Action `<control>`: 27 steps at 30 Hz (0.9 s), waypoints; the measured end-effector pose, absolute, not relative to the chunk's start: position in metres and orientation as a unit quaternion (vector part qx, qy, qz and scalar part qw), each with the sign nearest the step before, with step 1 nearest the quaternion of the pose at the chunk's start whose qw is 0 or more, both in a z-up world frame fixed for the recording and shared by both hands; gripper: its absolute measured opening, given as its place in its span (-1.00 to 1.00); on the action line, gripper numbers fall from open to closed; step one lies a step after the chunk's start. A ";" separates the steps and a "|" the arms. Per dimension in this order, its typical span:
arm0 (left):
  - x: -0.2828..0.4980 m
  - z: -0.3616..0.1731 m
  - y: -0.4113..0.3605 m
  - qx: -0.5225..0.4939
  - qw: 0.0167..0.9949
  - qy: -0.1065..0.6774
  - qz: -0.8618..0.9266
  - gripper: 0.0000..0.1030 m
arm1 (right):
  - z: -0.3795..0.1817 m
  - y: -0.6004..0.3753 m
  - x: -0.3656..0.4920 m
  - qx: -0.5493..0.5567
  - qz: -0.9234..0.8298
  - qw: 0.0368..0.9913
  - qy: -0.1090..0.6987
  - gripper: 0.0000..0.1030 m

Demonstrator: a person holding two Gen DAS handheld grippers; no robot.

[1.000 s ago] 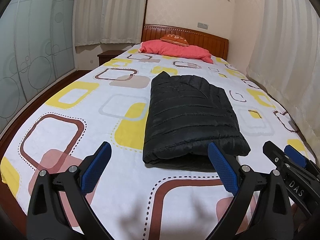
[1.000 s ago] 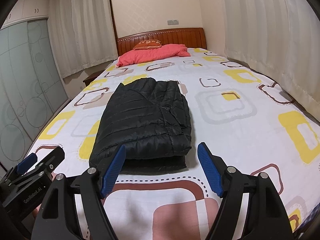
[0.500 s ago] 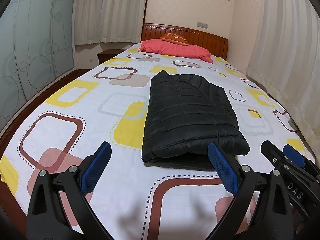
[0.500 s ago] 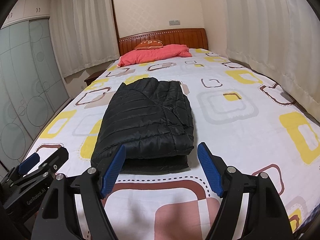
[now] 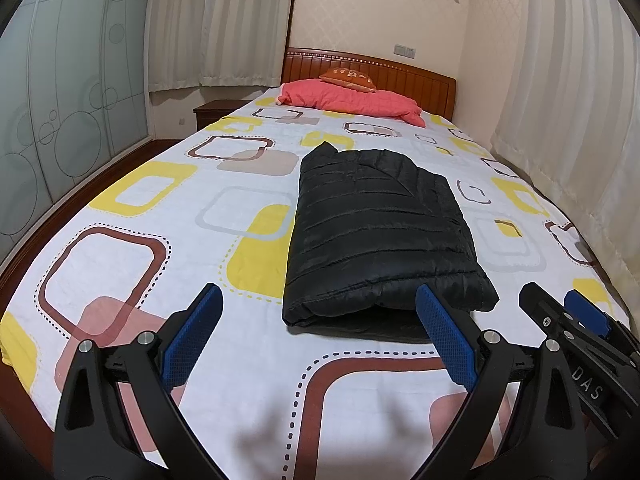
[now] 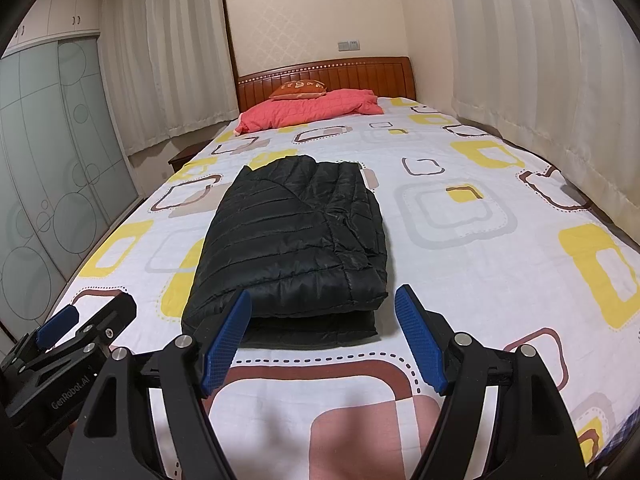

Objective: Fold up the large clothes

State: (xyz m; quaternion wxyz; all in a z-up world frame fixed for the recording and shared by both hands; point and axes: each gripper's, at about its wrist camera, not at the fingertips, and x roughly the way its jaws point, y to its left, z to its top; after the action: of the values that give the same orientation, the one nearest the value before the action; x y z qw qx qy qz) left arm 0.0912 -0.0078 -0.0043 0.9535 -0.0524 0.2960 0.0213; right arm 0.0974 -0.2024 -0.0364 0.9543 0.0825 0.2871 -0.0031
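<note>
A black quilted jacket [image 5: 380,232] [image 6: 296,240] lies folded into a thick rectangle on the patterned bedsheet [image 5: 140,264], its doubled edge toward me. My left gripper [image 5: 320,320] hovers open over the sheet near the bed's foot, short of the jacket's near edge, nothing between its blue pads. My right gripper [image 6: 324,320] is open too, just in front of the jacket's near right corner, holding nothing. Each gripper shows at the other view's edge: the right gripper [image 5: 560,312] at the right, the left gripper [image 6: 88,316] at the left.
A pink pillow [image 5: 352,100] and an orange cushion [image 5: 348,76] lie by the wooden headboard [image 6: 324,76]. Curtains [image 5: 580,120] hang along the right side. Frosted wardrobe doors [image 5: 60,120] and a dark nightstand [image 5: 214,114] stand on the left.
</note>
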 end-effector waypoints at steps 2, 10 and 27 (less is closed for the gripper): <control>0.091 -0.004 -0.008 -0.052 0.953 0.296 0.023 0.88 | -0.037 -0.202 0.098 0.082 -0.003 0.954 0.287 0.42; 0.091 -0.004 -0.008 -0.051 0.953 0.297 0.020 0.88 | -0.036 -0.202 0.097 0.083 -0.003 0.954 0.287 0.42; 0.091 -0.004 -0.008 -0.050 0.954 0.295 0.019 0.88 | -0.035 -0.200 0.097 0.082 -0.002 0.955 0.285 0.42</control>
State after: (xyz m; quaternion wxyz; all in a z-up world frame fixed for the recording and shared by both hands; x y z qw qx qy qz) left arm 0.0915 -0.0077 -0.0045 0.9540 -0.0497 0.2952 0.0187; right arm 0.0968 -0.1998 -0.0350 0.9551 0.0822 0.2846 -0.0023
